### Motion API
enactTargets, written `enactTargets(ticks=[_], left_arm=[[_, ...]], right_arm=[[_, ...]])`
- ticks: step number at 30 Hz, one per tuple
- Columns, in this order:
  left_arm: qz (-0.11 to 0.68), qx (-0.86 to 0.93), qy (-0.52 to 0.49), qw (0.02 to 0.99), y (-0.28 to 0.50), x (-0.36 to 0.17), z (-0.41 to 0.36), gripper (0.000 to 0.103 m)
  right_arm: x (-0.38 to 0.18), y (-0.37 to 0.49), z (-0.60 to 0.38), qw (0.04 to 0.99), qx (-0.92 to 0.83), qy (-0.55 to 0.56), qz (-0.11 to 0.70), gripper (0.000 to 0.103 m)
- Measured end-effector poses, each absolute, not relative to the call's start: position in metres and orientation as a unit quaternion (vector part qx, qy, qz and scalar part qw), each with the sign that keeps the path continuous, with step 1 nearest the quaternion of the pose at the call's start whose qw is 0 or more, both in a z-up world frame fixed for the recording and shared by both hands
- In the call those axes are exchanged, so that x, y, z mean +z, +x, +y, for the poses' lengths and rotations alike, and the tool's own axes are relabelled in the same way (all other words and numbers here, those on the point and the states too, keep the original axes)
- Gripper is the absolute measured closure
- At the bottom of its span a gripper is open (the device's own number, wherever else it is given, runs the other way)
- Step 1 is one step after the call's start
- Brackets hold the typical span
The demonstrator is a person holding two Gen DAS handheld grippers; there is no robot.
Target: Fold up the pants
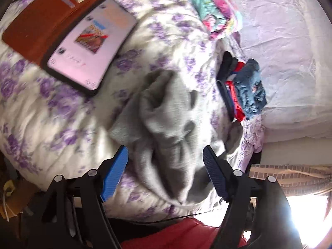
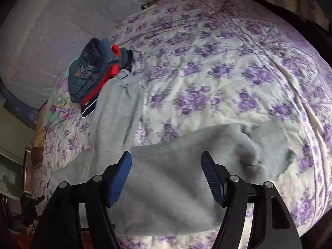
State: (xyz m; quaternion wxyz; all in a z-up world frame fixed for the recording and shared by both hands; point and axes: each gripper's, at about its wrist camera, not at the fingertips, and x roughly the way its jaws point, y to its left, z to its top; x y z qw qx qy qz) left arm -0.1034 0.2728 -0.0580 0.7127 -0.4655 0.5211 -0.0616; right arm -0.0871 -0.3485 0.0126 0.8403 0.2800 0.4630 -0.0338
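Blue-padded fingers of the left gripper (image 1: 165,173) stand spread apart with nothing between them, hovering just over a bunched end of the grey pants (image 1: 166,124), which lie directly ahead on the flowered bedspread (image 1: 51,114). The right gripper (image 2: 166,176) is likewise spread wide and empty, poised above a flatter stretch of the same pants (image 2: 166,176). From the right wrist view the cloth forms a bent shape: one leg runs away toward the stack of folded clothes (image 2: 97,70), another part stretches off to the right. Both grippers look about equally near the fabric; I judge each must come down onto the cloth below it. A phone in a brown case (image 1: 83,47) lies near, up and left of the bunched end.
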Motion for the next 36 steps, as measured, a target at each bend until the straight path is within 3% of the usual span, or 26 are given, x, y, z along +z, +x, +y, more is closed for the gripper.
enactTargets(ticks=[6, 11, 13, 16, 17, 18, 19, 24, 28, 33, 35, 36], left_arm=[[0.530, -0.074, -0.450, 0.715, -0.077, -0.059, 0.253, 0.028], [0.519, -0.093, -0.416, 0.741, -0.070, -0.053, 0.241, 0.044], [0.526, -0.098, -0.414, 0.736, -0.067, -0.058, 0.239, 0.054], [0.534, -0.101, -0.426, 0.723, -0.067, -0.068, 0.239, 0.061], [0.535, -0.103, -0.429, 0.720, -0.068, -0.071, 0.240, 0.061], [0.536, -0.104, -0.429, 0.720, -0.068, -0.072, 0.240, 0.062], [0.536, -0.105, -0.429, 0.719, -0.068, -0.073, 0.240, 0.063], [0.531, -0.116, -0.436, 0.718, -0.062, -0.067, 0.242, 0.068], [0.507, -0.134, -0.456, 0.719, -0.058, -0.052, 0.245, 0.072], [0.529, -0.142, -0.452, 0.704, -0.040, -0.058, 0.232, 0.072], [0.564, -0.135, -0.447, 0.681, -0.037, -0.075, 0.223, 0.063], [0.578, -0.129, -0.443, 0.673, -0.038, -0.081, 0.219, 0.054]], right_arm=[[0.027, 0.015, -0.267, 0.856, 0.015, 0.232, 0.461, 0.033], [0.027, 0.081, -0.229, 0.855, -0.008, 0.158, 0.493, 0.027], [0.019, 0.104, -0.219, 0.851, -0.026, 0.122, 0.510, 0.018], [-0.007, 0.125, -0.220, 0.834, -0.056, 0.104, 0.539, 0.018], [-0.013, 0.126, -0.225, 0.831, -0.057, 0.117, 0.540, 0.030], [-0.017, 0.123, -0.230, 0.833, -0.048, 0.136, 0.535, 0.049], [-0.019, 0.118, -0.238, 0.832, -0.037, 0.160, 0.530, 0.088], [0.004, 0.043, -0.295, 0.848, -0.029, 0.262, 0.460, 0.088], [0.019, -0.074, -0.365, 0.838, -0.057, 0.355, 0.411, 0.088], [-0.049, -0.184, -0.398, 0.753, -0.116, 0.462, 0.454, 0.087], [-0.072, -0.197, -0.395, 0.721, -0.120, 0.518, 0.444, 0.079], [-0.074, -0.202, -0.395, 0.716, -0.118, 0.543, 0.421, 0.075]])
